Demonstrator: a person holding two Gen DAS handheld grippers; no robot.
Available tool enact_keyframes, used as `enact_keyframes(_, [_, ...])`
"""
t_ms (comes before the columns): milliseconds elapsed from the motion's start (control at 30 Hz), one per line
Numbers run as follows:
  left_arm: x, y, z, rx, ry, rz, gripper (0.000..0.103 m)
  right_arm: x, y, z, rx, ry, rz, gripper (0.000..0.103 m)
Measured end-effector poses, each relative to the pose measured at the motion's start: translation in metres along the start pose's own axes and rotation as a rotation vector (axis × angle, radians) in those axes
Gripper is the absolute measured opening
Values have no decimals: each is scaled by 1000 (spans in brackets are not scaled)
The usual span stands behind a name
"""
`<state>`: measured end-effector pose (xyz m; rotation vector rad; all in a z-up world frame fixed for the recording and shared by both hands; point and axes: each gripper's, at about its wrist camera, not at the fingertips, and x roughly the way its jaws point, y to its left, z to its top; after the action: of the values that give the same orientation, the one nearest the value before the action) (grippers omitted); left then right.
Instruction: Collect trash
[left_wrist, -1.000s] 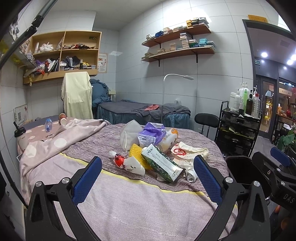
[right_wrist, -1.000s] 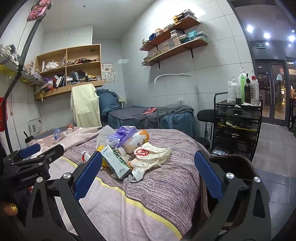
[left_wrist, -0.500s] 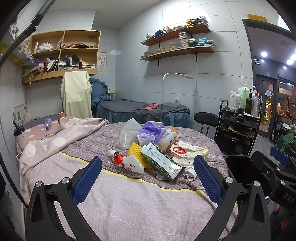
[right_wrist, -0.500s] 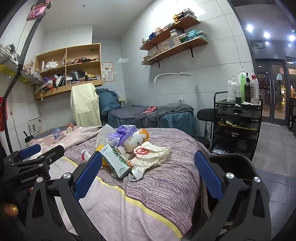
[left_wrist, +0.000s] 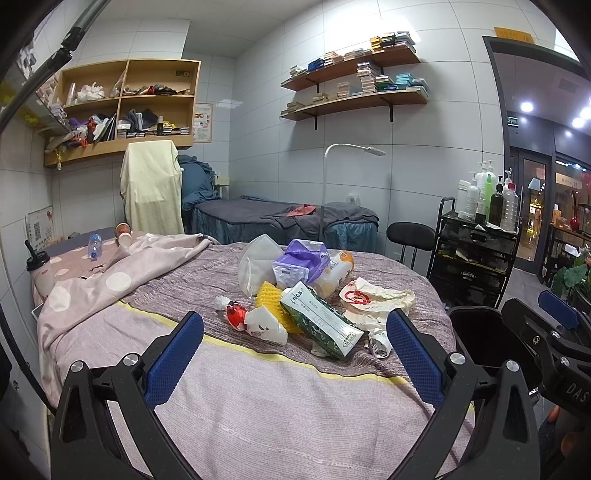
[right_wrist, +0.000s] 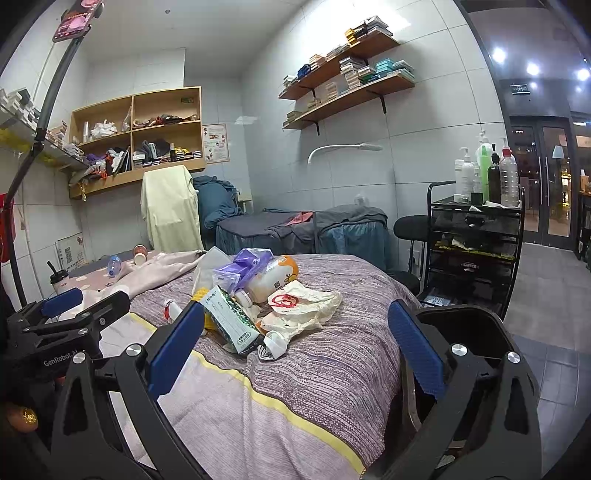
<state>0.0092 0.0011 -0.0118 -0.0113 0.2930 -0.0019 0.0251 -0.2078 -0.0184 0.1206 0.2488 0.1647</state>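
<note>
Left hand-held gripper (left_wrist: 293, 350): jaws wide apart, empty, above bed (left_wrist: 258, 406).
Right hand-held gripper (right_wrist: 295, 345): jaws wide apart, empty.
Trash pile (left_wrist: 314, 295): mid-bed, green carton (left_wrist: 319, 319) frontmost.

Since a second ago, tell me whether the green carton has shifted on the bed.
No. The green carton lies as before against the yellow foam net, above the bedspread's yellow stripe.

Trash pile (left_wrist: 306, 295) is heaped mid-bed (left_wrist: 258, 406): green carton (left_wrist: 317, 325) lying flat at front, white mask (left_wrist: 255, 262) and purple bag (left_wrist: 303, 258) behind, crumpled red-printed wrapper (left_wrist: 373, 299) to its right.
</note>
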Motion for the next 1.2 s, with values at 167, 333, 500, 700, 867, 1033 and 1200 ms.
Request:
enact_keyframes(167, [0,0,0,0,2,-1,97,0,0,0,0,1,0,98])
enact_keyframes(333, [0,-1,-2,0,2,-2,97,0,0,-1,1,1,0,98])
enact_keyframes(500, [0,-2,-3,2,2,-3,97,0,0,-1,0,0,0,98])
enact_keyframes(700, [0,-3,-5,4,8,-3,97,1,0,-1,3,3,0,98])
enact_keyframes(867, [1,-3,-5,4,6,-4,97,1,1,-1,2,3,-1,98])
enact_keyframes(1033, [2,-3,-7,6,18,-4,97,5,4,-8,6,22,4,98])
enact_keyframes(1200, [10,0,-11,12,54,-1,97,15,6,-12,3,68,15,98])
